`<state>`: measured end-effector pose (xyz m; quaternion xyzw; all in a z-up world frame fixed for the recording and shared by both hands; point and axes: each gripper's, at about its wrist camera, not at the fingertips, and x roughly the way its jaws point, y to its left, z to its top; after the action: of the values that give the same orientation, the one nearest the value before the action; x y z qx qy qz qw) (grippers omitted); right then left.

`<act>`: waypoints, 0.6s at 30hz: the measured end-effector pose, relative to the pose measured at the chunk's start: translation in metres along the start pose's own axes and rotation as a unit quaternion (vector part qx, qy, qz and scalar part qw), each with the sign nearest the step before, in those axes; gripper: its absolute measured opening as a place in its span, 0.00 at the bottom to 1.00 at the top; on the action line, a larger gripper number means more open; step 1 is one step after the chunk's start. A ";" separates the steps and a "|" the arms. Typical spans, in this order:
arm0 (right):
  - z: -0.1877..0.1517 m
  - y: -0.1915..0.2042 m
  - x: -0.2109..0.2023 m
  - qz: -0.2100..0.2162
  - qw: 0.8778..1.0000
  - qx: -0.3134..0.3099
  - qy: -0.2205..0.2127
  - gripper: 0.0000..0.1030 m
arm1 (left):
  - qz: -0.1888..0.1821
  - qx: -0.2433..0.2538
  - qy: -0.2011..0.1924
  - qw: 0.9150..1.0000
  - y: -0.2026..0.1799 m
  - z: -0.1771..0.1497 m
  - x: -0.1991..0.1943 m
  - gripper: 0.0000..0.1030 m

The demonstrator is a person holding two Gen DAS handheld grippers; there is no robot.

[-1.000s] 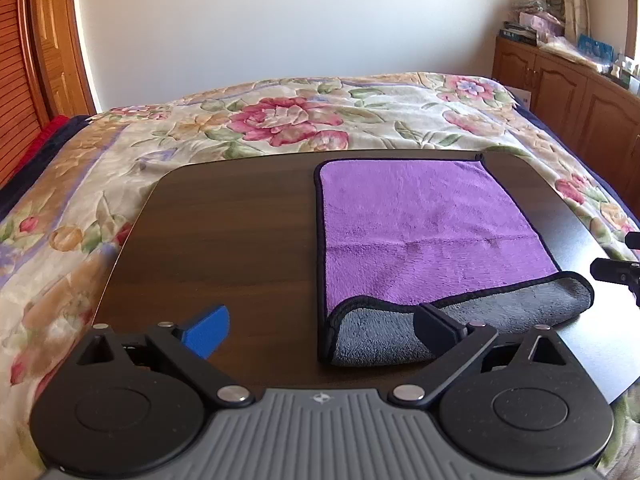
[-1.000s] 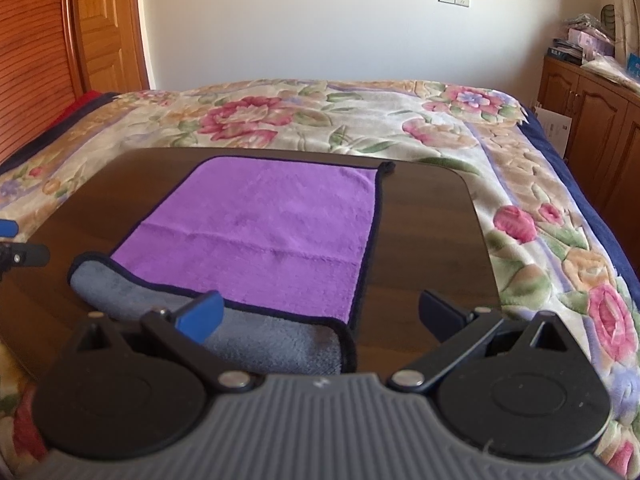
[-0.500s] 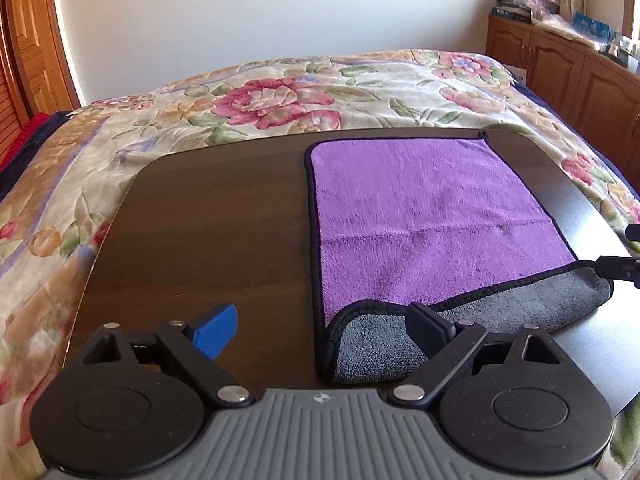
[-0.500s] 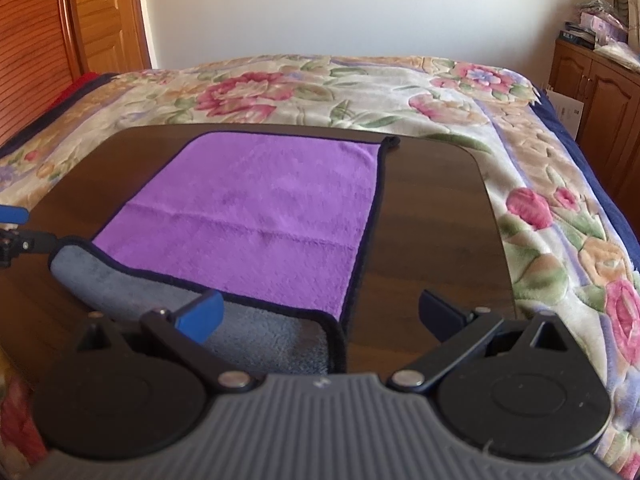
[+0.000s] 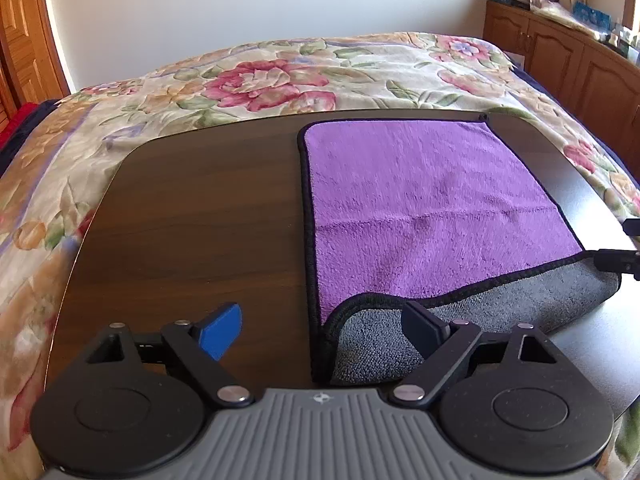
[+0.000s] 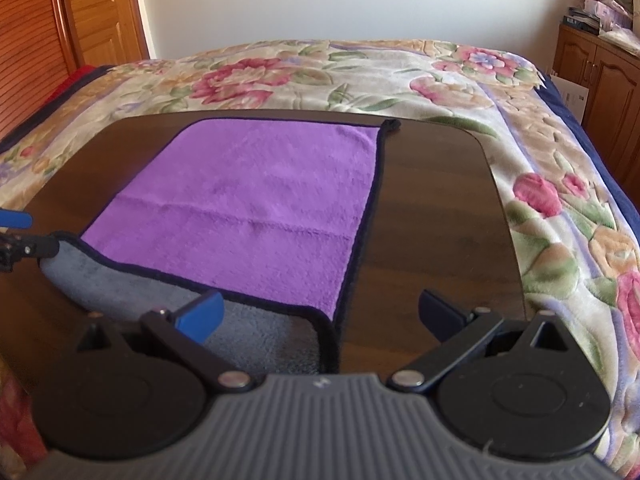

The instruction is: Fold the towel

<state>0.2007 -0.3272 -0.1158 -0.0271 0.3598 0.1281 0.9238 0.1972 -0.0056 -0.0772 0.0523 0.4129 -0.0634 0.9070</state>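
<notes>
A purple towel [image 5: 420, 208] with black trim lies on a dark wooden table [image 5: 200, 220]; it also shows in the right wrist view [image 6: 256, 204]. Its near edge is rolled over, showing the grey underside [image 5: 500, 300] [image 6: 132, 292]. My left gripper [image 5: 324, 326] is open and straddles the towel's near left corner. My right gripper [image 6: 320, 312] is open and straddles the near right corner. Each gripper's fingertips show at the side edge of the other's view.
The table [image 6: 432, 216] sits on a bed with a floral blanket [image 5: 280, 84]. Wooden cabinets [image 5: 568, 56] stand to the right, a wooden door [image 6: 100, 12] to the left. The table's left half holds nothing but bare wood.
Both grippers have moved forward and lower toward the towel's near corners. The towel has not changed shape. Both grippers stay open.
</notes>
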 end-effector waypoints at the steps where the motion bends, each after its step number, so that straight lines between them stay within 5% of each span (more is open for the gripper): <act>1: 0.000 -0.001 0.001 0.001 1.000 0.001 0.001 1.00 | 0.000 0.001 0.001 1.000 0.000 0.000 0.001 0.82; 18: 0.003 -0.005 0.008 0.039 0.999 0.010 0.015 0.97 | -0.015 0.000 0.021 1.000 0.001 0.000 0.015 0.58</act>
<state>0.2094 -0.3297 -0.1191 -0.0051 0.3753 0.1603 0.9129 0.2070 -0.0055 -0.0885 0.0474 0.4325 -0.0759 0.8972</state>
